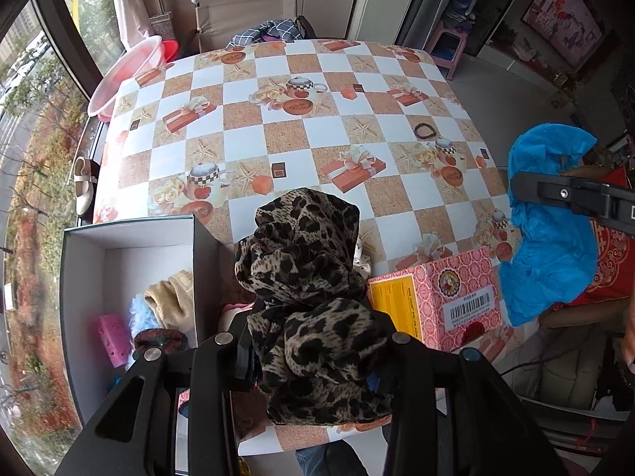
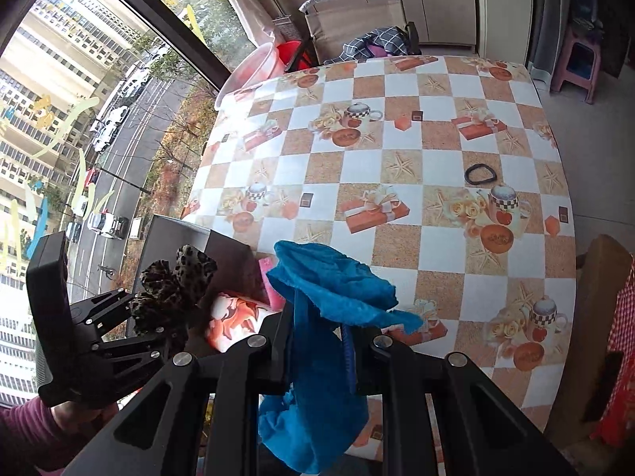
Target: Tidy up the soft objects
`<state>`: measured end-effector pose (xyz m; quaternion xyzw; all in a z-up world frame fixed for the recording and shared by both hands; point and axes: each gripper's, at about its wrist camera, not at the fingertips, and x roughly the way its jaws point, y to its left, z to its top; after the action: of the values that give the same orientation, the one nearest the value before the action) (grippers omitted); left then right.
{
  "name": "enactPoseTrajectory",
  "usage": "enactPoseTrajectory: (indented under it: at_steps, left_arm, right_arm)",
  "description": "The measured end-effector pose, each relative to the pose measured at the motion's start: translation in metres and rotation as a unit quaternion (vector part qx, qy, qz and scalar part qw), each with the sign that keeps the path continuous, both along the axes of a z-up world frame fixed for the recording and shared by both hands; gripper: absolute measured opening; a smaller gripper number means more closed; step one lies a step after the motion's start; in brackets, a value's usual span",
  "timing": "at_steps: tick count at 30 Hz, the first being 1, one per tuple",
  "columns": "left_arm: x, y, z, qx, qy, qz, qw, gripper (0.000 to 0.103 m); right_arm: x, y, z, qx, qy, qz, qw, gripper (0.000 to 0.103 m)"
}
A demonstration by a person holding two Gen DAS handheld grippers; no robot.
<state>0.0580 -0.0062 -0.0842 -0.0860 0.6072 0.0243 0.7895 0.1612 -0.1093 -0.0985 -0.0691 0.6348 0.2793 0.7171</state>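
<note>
Right, I have a soft thing in each hand and both are up off the table (image 1: 278, 127). My left gripper (image 1: 313, 357) is clamped on the leopard scarf (image 1: 305, 277), bunched and hanging between the fingers just to the right of the open box (image 1: 131, 234). My right gripper (image 2: 321, 353) is pinched tight on the blue cloth (image 2: 329, 289), which droops below the jaws. The box already holds a beige cloth (image 1: 170, 297), a pink sponge (image 1: 113, 337) and something fluffy and pale blue. To do this well, I'd carry the scarf over the box wall, high enough that its tail clears the rim, lower it into the bare far end, then let go. The blue cloth should wait clear, so the two hands don't tangle. A black hair tie (image 1: 424, 131) is left on the table.
</note>
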Motion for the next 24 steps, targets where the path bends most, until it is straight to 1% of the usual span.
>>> enactPoseTrajectory:
  at_steps: [7, 14, 19, 24]
  left_arm:
    - [-0.029, 0.012, 0.006, -0.006, -0.007, 0.0, 1.0, 0.041]
    - [-0.061, 0.026, 0.003, -0.011, -0.003, 0.007, 0.9999, 0.041]
    - [-0.081, 0.044, 0.002, -0.012, -0.004, 0.028, 0.9995, 0.041]
    - [-0.099, 0.066, 0.002, -0.011, -0.009, 0.058, 0.9982, 0.041]
  right_arm:
    - [-0.035, 0.016, 0.01, -0.001, 0.003, 0.009, 1.0, 0.02]
    - [-0.068, 0.038, 0.005, -0.005, 0.012, 0.026, 1.0, 0.02]
    - [-0.086, 0.058, -0.001, -0.006, 0.021, 0.045, 0.999, 0.02]
    - [-0.103, 0.09, -0.008, -0.005, 0.03, 0.077, 0.997, 0.02]
